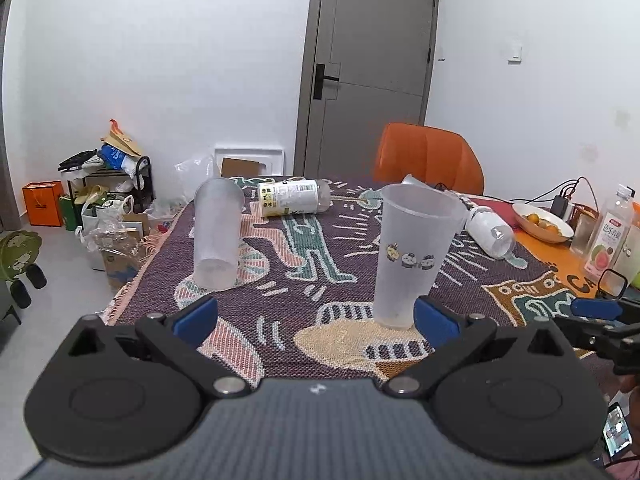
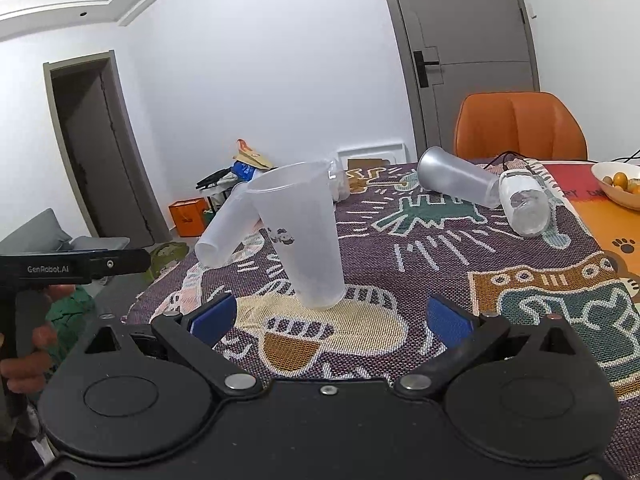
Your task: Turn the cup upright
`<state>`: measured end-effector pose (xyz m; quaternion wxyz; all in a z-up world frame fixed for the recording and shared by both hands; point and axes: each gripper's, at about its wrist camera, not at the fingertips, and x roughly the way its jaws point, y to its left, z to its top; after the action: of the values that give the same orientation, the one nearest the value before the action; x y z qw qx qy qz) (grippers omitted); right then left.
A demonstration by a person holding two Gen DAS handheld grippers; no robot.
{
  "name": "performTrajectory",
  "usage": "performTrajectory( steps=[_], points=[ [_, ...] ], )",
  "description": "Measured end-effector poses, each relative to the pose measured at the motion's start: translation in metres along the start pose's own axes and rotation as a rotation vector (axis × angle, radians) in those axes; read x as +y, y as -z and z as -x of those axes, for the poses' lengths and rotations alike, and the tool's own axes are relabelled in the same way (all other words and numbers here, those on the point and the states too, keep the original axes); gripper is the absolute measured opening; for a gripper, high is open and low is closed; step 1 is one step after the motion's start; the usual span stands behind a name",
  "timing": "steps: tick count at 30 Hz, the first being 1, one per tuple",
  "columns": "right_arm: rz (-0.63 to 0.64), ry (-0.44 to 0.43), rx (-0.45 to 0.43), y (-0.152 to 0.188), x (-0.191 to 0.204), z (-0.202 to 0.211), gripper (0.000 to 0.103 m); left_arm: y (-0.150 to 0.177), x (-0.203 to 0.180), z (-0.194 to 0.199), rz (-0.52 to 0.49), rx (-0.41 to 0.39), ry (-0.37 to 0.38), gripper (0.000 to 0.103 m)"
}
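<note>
A frosted plastic cup with small cartoon figures (image 1: 412,256) stands upright, mouth up, on the patterned cloth; it also shows in the right wrist view (image 2: 304,236). My left gripper (image 1: 316,316) is open and empty, its right blue pad close beside the cup's base. My right gripper (image 2: 332,316) is open and empty, just in front of the cup. A second frosted cup (image 1: 218,234) lies on its side at the left (image 2: 224,232). A third cup (image 2: 456,178) lies on its side at the back.
A labelled bottle (image 1: 294,196) and a clear bottle (image 1: 490,230) lie on the cloth (image 1: 280,292). A bowl of oranges (image 1: 542,220) and a juice bottle (image 1: 608,236) stand at the right. An orange chair (image 1: 428,158) is behind the table. Bags clutter the floor at left.
</note>
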<state>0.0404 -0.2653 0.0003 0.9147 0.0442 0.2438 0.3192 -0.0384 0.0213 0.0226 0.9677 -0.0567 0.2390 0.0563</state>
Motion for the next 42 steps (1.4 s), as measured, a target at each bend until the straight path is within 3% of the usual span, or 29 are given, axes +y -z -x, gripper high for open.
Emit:
performTrajectory(
  steps=[13, 42],
  points=[
    [-0.004, 0.007, 0.022, 0.004, -0.001, -0.005, 0.103, 0.01, -0.001, -0.011, -0.022, 0.061, -0.006, 0.103],
    [-0.001, 0.006, 0.022, 0.006, 0.001, -0.006, 0.103, 0.012, -0.001, -0.01, -0.03, 0.066, -0.002, 0.103]
  ],
)
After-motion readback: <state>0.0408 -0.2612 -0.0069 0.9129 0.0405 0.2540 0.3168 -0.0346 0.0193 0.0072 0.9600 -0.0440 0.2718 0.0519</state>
